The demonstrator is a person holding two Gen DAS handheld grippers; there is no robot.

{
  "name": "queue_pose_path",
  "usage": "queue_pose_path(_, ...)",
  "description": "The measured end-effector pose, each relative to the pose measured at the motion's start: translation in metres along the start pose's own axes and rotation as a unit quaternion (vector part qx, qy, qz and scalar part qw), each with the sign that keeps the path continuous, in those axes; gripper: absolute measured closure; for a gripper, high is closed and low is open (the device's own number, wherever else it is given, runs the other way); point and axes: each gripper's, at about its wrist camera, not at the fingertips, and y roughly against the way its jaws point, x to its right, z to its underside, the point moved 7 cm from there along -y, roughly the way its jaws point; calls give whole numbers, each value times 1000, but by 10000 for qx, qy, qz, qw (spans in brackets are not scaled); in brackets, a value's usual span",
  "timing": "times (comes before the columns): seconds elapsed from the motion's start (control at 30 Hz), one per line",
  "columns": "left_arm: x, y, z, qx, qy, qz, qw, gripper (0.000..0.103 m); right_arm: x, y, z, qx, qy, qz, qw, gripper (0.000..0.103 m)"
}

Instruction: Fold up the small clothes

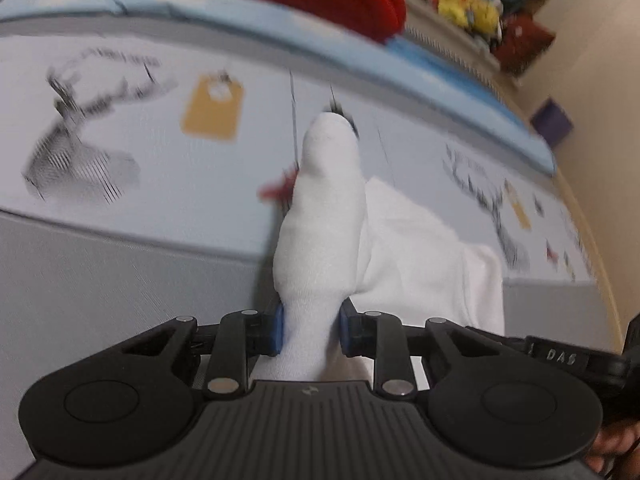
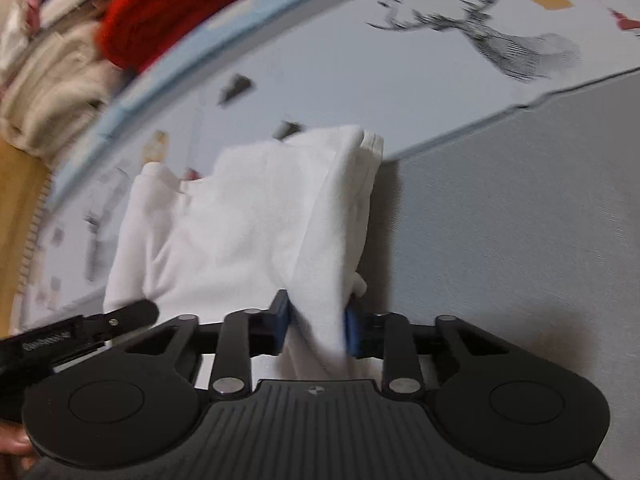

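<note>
Left tongs (image 1: pixel 311 330) and right tongs (image 2: pixel 316 330), low centre of frame, both clamped on white garment (image 2: pixel 248 220) draped above printed surface (image 2: pixel 340 60). Soft, light, floppy; best pinched at edges.

The right hand-held gripper (image 2: pixel 316 330) pinches a fold of the white garment (image 2: pixel 256 216) between its blue pads (image 2: pixel 354 332). The cloth lies bunched on a pale cover printed with a deer head (image 2: pixel 492 36) beside a grey surface (image 2: pixel 520 220). The left hand-held gripper's tip (image 2: pixel 132 314) touches the cloth's near edge. Red (image 2: pixel 192 4) and cream (image 2: pixel 52 80) clothes are piled beyond, blurred.
</note>
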Motion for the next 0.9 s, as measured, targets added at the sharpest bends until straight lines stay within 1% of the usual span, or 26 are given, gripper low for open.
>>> queue_pose_path(0.1, -18, 13, -14, 257, 210, -22, 9994, 71, -26, -2, -12, 423, 176, -186, 9988, 81)
queue_pose_path(0.13, -25, 17, -18, 319, 266, -63, 9991, 66, -35, -3, -16, 543, 212, -282, 9979, 81)
queue_pose_path(0.17, -33, 20, -23, 356, 329, -168, 9987, 55, -43, -4, -19, 645, 269, -352, 9969, 81)
queue_pose_path(0.2, -39, 24, -28, 414, 396, -267, 9980, 47, -49, -5, -21, 714, 349, -385, 9961, 81)
queue_pose_path(0.23, -45, 28, -30, 496, 463, -280, 9973, 35, -53, -8, -23, 731, 413, -348, 9959, 80)
queue_pose_path(0.27, -50, 31, -32, 496, 538, -225, 9971, 33, -54, -14, -23, 678, 435, -242, 9965, 79)
queue_pose_path(0.3, -54, 31, -31, 380, 600, -163, 9973, 33, -53, -21, -22, 552, 426, -86, 9975, 77)
queue_pose_path(0.33, -57, 29, -29, 186, 677, -109, 9975, 33, -51, -28, -19, 380, 433, 74, 9983, 72)
queue_pose_path(0.37, -60, 24, -24, -46, 765, -42, 9971, 34, -48, -33, -18, 254, 475, 288, 9981, 72)
queue_pose_path(0.4, -61, 20, -19, -242, 822, 25, 9963, 34, -44, -35, -17, 198, 542, 497, 9971, 68)
queue_pose_path(0.43, -62, 16, -14, -416, 832, 69, 9956, 34, -42, -34, -17, 213, 516, 561, 9969, 58)
queue_pose_path(0.47, -60, 12, -9, -575, 776, 69, 9953, 34, -41, -30, -18, 252, 459, 555, 9971, 56)
queue_pose_path(0.57, -59, 0, 3, -912, 514, -60, 9945, 34, -41, -13, -22, 405, 413, 520, 9970, 55)
queue_pose_path(0.6, -59, -4, 8, -1001, 456, -98, 9939, 34, -42, -10, -20, 382, 429, 472, 9972, 52)
queue_pose_path(0.63, -59, -7, 12, -1101, 430, -88, 9930, 35, -43, -6, -16, 293, 454, 387, 9978, 48)
queue_pose_path(0.67, -60, -10, 16, -1160, 440, -61, 9923, 36, -44, -5, -11, 161, 499, 306, 9982, 46)
queue_pose_path(0.7, -61, -13, 18, -1197, 467, -51, 9917, 37, -46, -7, -5, -48, 588, 244, 9980, 43)
queue_pose_path(0.77, -61, -16, 22, -1171, 533, -19, 9917, 48, -45, -11, 11, -497, 895, 351, 9941, 42)
queue_pose_path(0.83, -59, -15, 24, -1115, 579, 58, 9921, 53, -45, -13, 22, -706, 1259, 583, 9878, 43)
queue_pose_path(0.87, -58, -14, 24, -1092, 536, 78, 9925, 53, -44, -12, 24, -733, 1364, 631, 9859, 46)
queue_pose_path(0.9, -57, -13, 25, -1093, 506, 91, 9927, 53, -43, -9, 24, -677, 1347, 637, 9865, 57)
